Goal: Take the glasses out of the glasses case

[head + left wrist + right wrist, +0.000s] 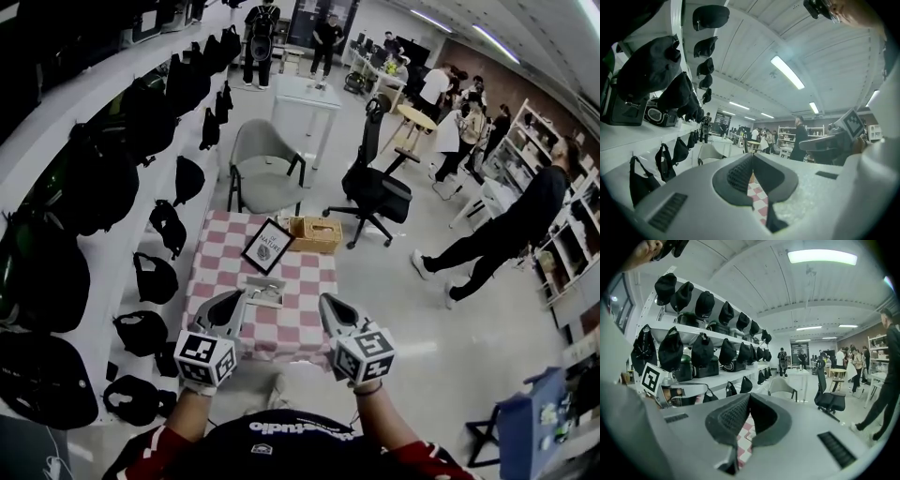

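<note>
In the head view a small grey glasses case (263, 291) lies on the red-and-white checked tablecloth (300, 323); it is too small to tell whether glasses are inside. My left gripper (236, 302) hovers just left of the case and my right gripper (328, 307) a little to its right, both held above the table's near edge. In the left gripper view the left gripper (752, 158) has its jaws touching, nothing between them. The right gripper (749, 398) is likewise shut and empty. Only a sliver of checked cloth (758, 197) shows under the jaws.
A framed picture (267, 247) and a wicker box (315, 233) stand at the table's far side. Beyond are a grey chair (264, 159) and a black office chair (375, 192). Shelves of black bags (94, 187) line the left wall. A person in black (506, 234) walks at right.
</note>
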The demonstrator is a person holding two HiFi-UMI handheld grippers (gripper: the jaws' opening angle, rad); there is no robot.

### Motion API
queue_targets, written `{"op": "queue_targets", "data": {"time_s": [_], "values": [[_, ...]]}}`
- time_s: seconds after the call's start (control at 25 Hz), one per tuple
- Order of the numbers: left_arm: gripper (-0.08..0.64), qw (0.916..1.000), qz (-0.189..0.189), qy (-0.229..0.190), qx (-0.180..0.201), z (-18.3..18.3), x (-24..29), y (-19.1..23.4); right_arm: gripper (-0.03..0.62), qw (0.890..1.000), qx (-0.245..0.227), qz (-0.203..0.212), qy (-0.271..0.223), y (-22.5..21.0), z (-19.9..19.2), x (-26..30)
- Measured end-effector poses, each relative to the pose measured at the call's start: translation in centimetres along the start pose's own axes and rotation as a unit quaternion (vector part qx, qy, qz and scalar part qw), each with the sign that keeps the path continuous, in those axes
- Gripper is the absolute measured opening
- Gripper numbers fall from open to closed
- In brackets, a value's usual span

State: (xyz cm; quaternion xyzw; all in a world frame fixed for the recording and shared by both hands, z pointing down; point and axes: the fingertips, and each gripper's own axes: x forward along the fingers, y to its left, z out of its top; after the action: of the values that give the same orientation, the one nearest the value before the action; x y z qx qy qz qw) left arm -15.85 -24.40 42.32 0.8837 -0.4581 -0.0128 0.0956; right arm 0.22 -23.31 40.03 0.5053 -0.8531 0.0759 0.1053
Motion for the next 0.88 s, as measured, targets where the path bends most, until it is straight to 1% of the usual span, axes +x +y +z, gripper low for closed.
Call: {"op": "queue_targets", "data": {"time_s": [0.12, 0.4, 0.44, 0.48, 0.52, 0.8, 0.88], "values": [[0.008, 0.9998, -0.005, -0.009, 0.018, 0.5, 0.9, -0.6, -0.005, 1.000, -0.001, 0.007, -0.004, -0.4, 0.2, 0.2], [0.009, 0.9988, -0.028, -0.012, 0.039, 1.0, 3.3, -2.5, -0.005, 1.000, 0.002, 0.005, -0.006, -2.2, 0.2, 0.1], [0.027, 0.9984, -0.036, -0.008, 0.042, 0.8, 3.6, -2.8, -0.005, 1.000, 0.004, 0.005, -0.005, -2.4, 0.2, 0.1], [0.075, 0.9981, -0.045, -0.002, 0.043, 0.5, 3.9, -3.0, -0.005, 1.000, 0.005, 0.006, -0.004, -2.4, 0.1, 0.1], [0.094, 0.9977, -0.051, 0.002, 0.044, 0.2, 4.1, -3.2, -0.005, 1.000, 0.006, 0.008, -0.003, -2.5, 0.0, 0.1], [0.098, 0.9965, -0.057, 0.028, 0.054, -1.7, 6.0, -2.7, -0.005, 1.000, 0.004, 0.003, 0.007, -3.5, -1.0, 0.3], [0.097, 0.9956, -0.058, 0.038, 0.063, -2.4, 6.7, -2.5, -0.005, 1.000, 0.005, 0.000, 0.012, -4.0, -1.5, 0.5]]}}
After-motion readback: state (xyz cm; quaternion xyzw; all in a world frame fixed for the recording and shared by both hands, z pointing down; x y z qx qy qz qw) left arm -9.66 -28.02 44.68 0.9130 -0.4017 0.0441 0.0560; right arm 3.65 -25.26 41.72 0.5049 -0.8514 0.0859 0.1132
